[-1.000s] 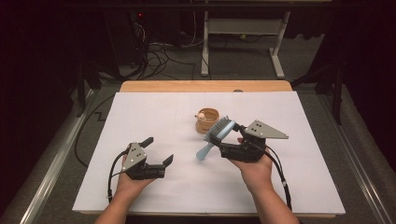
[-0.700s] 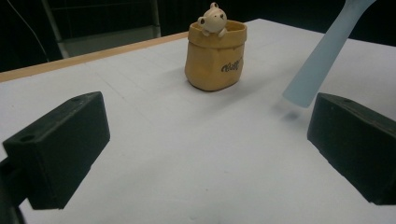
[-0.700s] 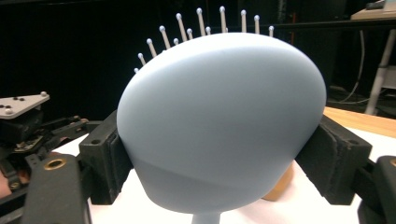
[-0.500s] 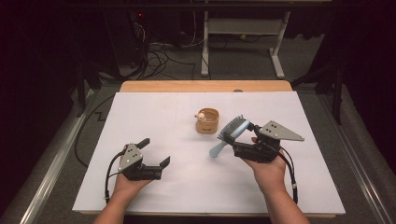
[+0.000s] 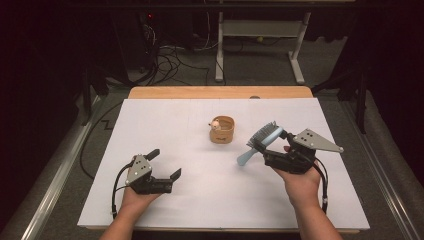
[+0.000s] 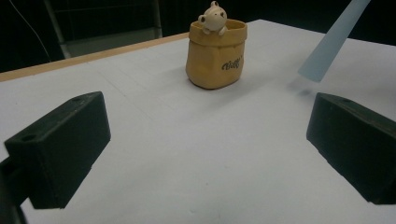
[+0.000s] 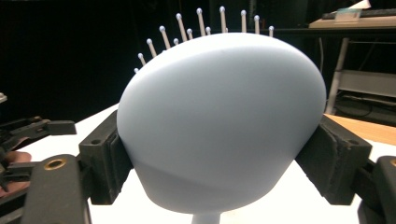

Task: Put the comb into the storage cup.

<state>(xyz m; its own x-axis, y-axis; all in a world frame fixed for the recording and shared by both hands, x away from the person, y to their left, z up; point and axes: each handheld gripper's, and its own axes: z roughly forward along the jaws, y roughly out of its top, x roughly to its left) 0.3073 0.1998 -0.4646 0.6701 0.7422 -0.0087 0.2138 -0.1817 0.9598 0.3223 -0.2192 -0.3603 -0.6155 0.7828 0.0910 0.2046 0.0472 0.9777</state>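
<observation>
The right gripper [image 5: 270, 149] has its jaws clamped on the oval head of a pale blue hairbrush [image 5: 260, 142], bristles up and away, handle slanting down toward the white table cover [image 5: 165, 125]. The left gripper [image 5: 165, 165] rests low over the cover, jaws spread wide and empty. Between and beyond them stands a small tan bear pot [image 5: 221, 130], apart from both. The brush looks to be mid-carry; next it likely needs lowering handle-first into the pot, or setting down beside it.
</observation>
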